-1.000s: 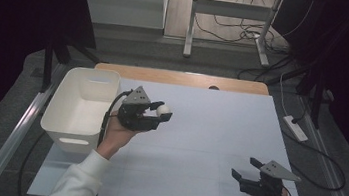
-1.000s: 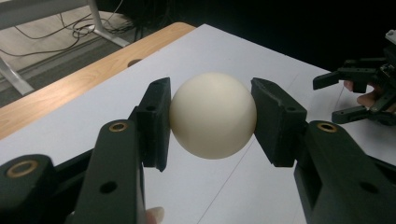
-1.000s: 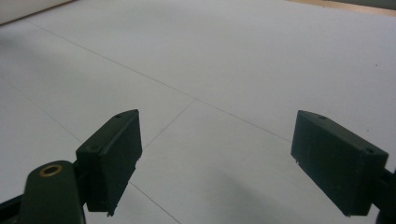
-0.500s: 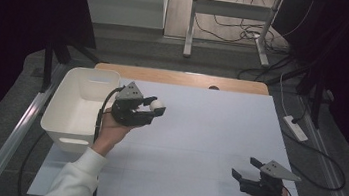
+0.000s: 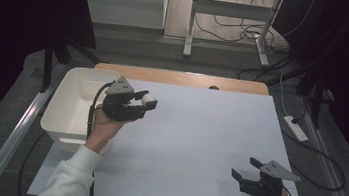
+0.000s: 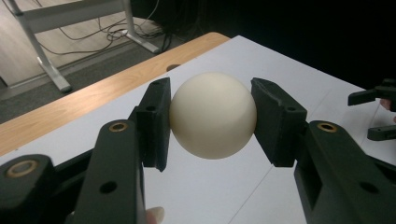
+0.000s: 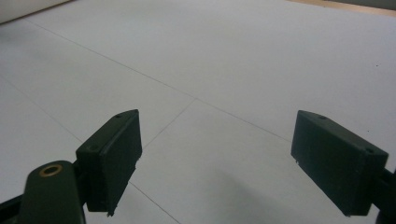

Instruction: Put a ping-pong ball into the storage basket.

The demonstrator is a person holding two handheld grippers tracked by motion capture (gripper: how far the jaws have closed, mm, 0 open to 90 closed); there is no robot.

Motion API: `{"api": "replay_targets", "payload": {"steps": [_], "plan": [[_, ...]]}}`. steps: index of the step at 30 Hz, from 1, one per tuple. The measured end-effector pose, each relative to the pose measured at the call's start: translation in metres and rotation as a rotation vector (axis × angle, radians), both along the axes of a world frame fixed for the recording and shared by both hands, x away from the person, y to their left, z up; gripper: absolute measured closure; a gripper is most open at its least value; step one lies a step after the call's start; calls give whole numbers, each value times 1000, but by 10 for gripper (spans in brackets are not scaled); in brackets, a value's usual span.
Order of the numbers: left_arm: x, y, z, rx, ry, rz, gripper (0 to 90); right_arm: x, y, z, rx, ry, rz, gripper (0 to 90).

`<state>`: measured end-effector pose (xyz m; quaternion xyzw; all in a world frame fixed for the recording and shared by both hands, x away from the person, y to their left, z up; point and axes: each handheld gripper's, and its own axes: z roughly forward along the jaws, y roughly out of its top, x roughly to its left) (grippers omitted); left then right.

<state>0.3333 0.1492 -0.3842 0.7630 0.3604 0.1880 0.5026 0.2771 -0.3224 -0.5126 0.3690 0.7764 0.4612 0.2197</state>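
Note:
A cream-white ball (image 6: 212, 114) is clamped between the two black jaws of my left gripper (image 6: 211, 122). From above, the same ball (image 5: 149, 98) shows at the tip of the left gripper (image 5: 146, 102), held in the air just right of a white bin (image 5: 66, 110). My right gripper (image 5: 246, 170) rests low over the white table (image 5: 208, 132) near its front right corner. Its jaws stand wide apart with nothing between them, and the right gripper view has my right gripper (image 7: 215, 163) over bare white surface.
The white bin stands at the table's left edge. A wooden strip (image 5: 180, 77) runs along the far edge. A power strip (image 5: 295, 128) and cables lie on the floor to the right, and a metal desk frame (image 5: 233, 14) stands behind.
My left gripper, with the ball in it, has moved left and a little away, closer to the white bin. The right gripper has stayed put.

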Motion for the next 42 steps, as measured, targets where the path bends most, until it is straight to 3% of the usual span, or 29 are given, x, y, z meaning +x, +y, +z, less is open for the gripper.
{"api": "replay_targets", "payload": {"steps": [11,42], "plan": [[0,18,2,-11,-9,63,509,0,1,0,-3,-2,1,165],[-2,59,7,-19,-10,173,509,1,1,-1,-8,-1,2,165]]}}
